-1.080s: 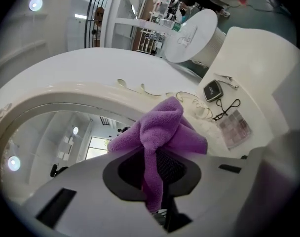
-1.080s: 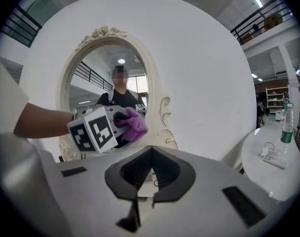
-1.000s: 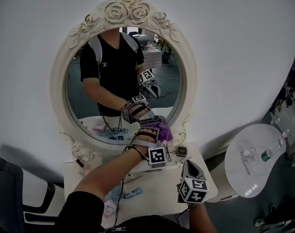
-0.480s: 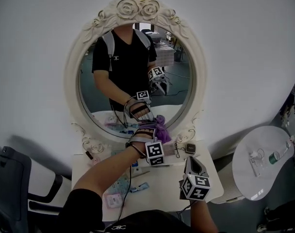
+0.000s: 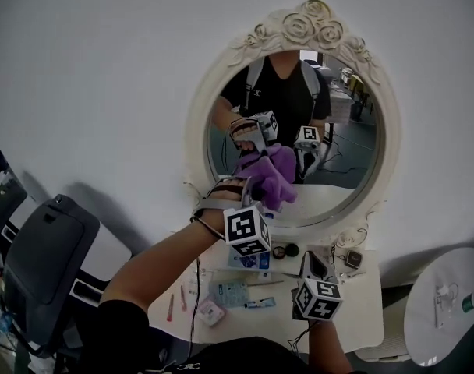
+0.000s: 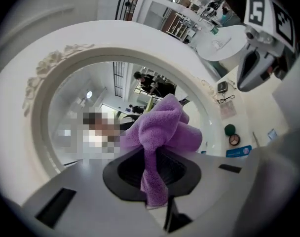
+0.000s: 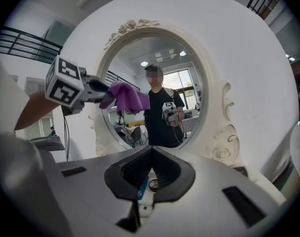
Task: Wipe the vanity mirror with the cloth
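Note:
The round vanity mirror (image 5: 342, 142) has an ornate cream frame (image 5: 214, 92) and stands on a white dressing table (image 5: 362, 302). My left gripper (image 5: 252, 195) is raised in front of the glass's lower left part, shut on a purple cloth (image 5: 270, 179). In the left gripper view the cloth (image 6: 162, 130) bunches out past the pinching jaws, close to the glass (image 6: 91, 107). My right gripper (image 5: 309, 259) hangs low over the table, jaws shut on nothing. From the right gripper view the cloth (image 7: 125, 97) touches the mirror's left side.
Small items lie on the table: a round compact (image 5: 284, 251), a blue packet (image 5: 255, 260), pens (image 5: 171, 306) and a small square device (image 5: 352, 259). A black chair (image 5: 42, 259) stands at the left. A round white side table (image 5: 447, 302) stands at the right.
My left gripper has lifted the cloth from the mirror's bottom edge up onto the glass. The head view has swung, so the mirror now sits further right. The right gripper stays low.

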A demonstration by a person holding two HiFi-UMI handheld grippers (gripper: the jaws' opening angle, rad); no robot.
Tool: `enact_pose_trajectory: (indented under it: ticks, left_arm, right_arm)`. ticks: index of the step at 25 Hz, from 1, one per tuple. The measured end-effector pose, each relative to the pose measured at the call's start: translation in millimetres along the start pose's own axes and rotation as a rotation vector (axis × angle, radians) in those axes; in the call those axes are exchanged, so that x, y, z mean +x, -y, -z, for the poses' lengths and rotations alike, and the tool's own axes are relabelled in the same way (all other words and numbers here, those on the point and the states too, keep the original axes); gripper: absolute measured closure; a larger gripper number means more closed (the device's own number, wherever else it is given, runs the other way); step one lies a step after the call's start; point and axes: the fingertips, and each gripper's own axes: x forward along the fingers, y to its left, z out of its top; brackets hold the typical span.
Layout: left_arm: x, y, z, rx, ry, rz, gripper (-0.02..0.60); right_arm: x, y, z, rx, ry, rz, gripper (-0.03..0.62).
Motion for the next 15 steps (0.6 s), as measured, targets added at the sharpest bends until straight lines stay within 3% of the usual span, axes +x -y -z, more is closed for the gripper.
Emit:
enact_pose_trajectory:
  ticks: [8,12,15]
  left_arm:
    - [-66,-184,14,-0.044,-0.023,-0.354,0.526]
    - [-77,-227,3,-0.092,0.009,-0.405,0.526]
    - [-69,-234,1,-0.143,0.014,-0.376,0.526]
  right_arm:
    - [28,-50,9,-0.030,-0.030,-0.119,0.591]
    - [35,-53,7,-0.033,-0.029,-0.124,0.591]
    - [40,-47,3,-0.027,-0.024,-0.113,0.591]
